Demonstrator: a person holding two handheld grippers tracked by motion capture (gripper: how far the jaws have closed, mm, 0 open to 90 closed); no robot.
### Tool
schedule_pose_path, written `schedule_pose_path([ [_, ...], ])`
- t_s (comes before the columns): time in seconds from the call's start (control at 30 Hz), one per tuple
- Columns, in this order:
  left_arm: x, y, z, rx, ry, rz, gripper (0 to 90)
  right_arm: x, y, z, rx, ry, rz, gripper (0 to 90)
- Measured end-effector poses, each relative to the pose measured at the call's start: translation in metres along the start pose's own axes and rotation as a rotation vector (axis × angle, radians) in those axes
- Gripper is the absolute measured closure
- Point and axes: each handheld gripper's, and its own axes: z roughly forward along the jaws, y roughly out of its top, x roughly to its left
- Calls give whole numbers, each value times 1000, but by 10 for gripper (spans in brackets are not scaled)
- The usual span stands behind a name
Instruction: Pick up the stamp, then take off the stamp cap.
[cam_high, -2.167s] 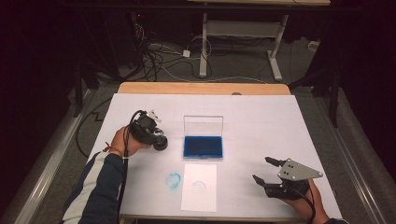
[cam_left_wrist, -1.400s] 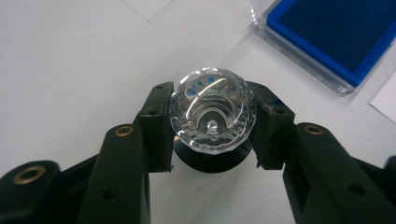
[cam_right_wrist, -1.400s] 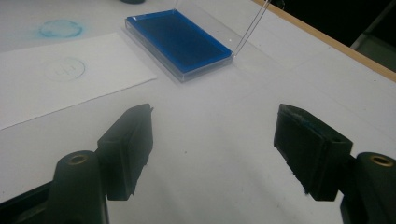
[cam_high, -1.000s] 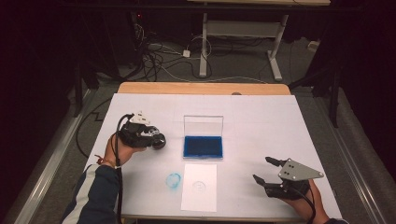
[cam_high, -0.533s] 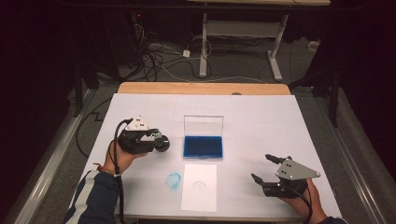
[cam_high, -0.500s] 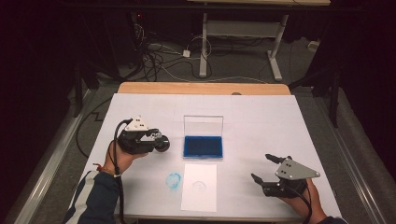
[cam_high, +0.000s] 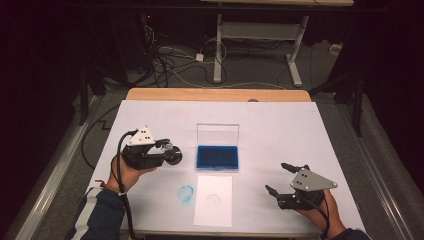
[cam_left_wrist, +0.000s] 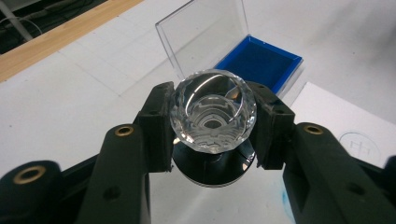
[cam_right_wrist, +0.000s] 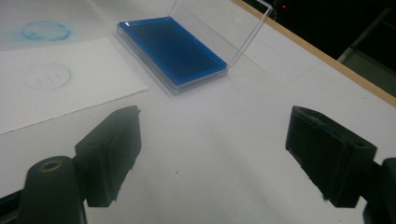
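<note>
- The left gripper (cam_high: 170, 152) is held above the bench (cam_high: 280, 125), to the left of the ink pad (cam_high: 217, 156).
- Its fingers (cam_left_wrist: 156, 126) are clenched on a stamp (cam_left_wrist: 213, 112): one pad presses each side of the clear faceted knob, which sits squarely between them.
- The black round base of the stamp lies just below the knob, between the finger tips and clear of the bench surface.
- The ink pad is open, with its clear lid (cam_left_wrist: 205, 32) standing upright on the far side.
- A sheet of paper (cam_high: 214, 200) lies just in front of the ink pad and bears a faint round print; a blue round smudge (cam_high: 186, 194) marks the bench beside it.
- The right gripper (cam_high: 282, 180) rests at the near right of the bench, well apart from the stamp.
- Its fingers (cam_right_wrist: 109, 154) are released, have just been opening, and have nothing between them.
</note>
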Motion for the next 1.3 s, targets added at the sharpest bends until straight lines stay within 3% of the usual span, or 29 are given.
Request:
schedule_pose_path([
  [0.27,-18,7,3,-15,1,55,543,-1,-2,3,-5,24,6,181],
  [0.67,-45,16,12,-15,-89,135,542,-1,-2,4,3,13,-6,184],
  [0.97,-58,21,12,-43,-117,134,542,8,7,17,-12,64,-3,205],
  [1.1,-65,24,13,-52,-131,134,542,21,18,30,-25,46,-14,195],
  [1.27,-77,28,21,-63,-159,144,542,40,34,48,-43,111,-33,188],
  [1.3,-85,28,26,-122,-169,64,542,44,38,52,-49,126,-34,188],
])
